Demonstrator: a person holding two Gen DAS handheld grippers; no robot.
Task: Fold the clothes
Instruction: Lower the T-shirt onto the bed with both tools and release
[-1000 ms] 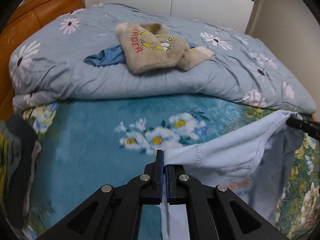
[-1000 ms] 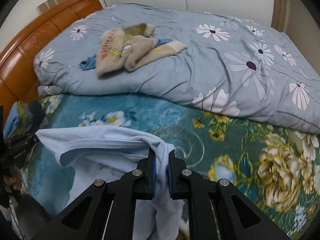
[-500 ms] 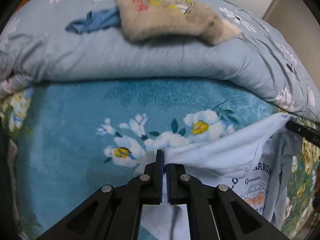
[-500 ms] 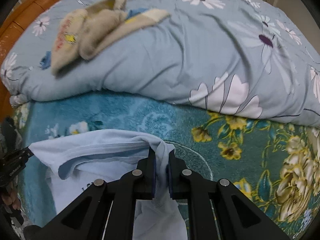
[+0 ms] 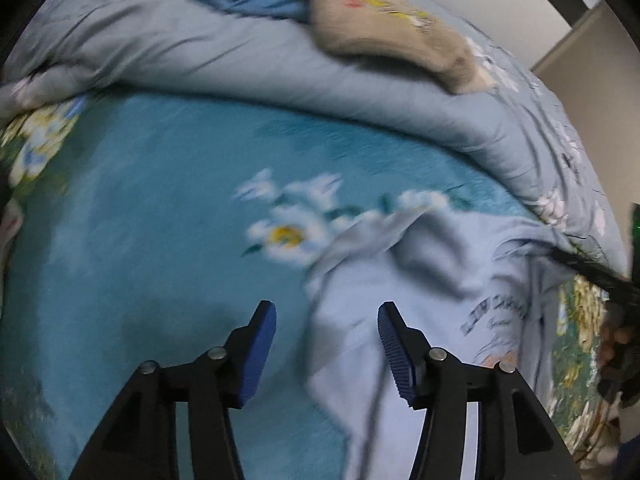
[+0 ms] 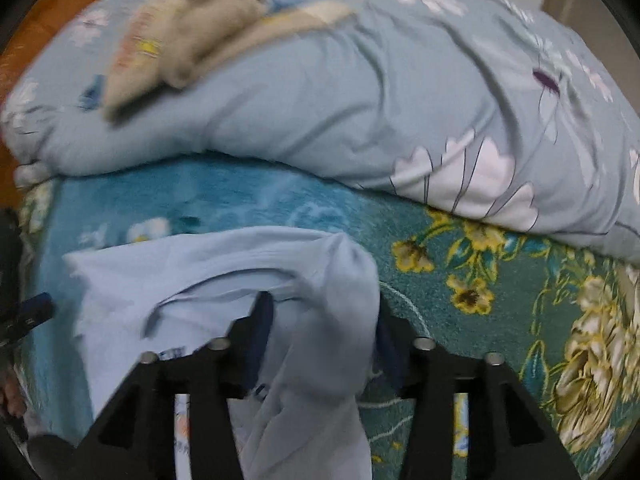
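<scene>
Pale blue cotton T-shirt (image 5: 436, 280) with dark chest lettering: crumpled, one fold bunched, lying on the teal floral plush blanket (image 5: 160, 220). Left gripper (image 5: 327, 334): jaws spread wide, holding nothing; shirt ahead and to its right. Right gripper (image 6: 324, 334): jaws parted, a loose hump of shirt fabric between them, unclamped. Beyond both: grey-blue daisy-print quilt (image 6: 320, 92) bearing a beige fuzzy sweater (image 5: 384, 4).

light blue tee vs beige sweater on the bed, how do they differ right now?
The light blue T-shirt lies crumpled on the teal blanket, between the open left gripper and right gripper; the beige sweater sits farther back on the grey-blue duvet. The T-shirt looks thin, the sweater fuzzy. Both are unfolded.
</scene>
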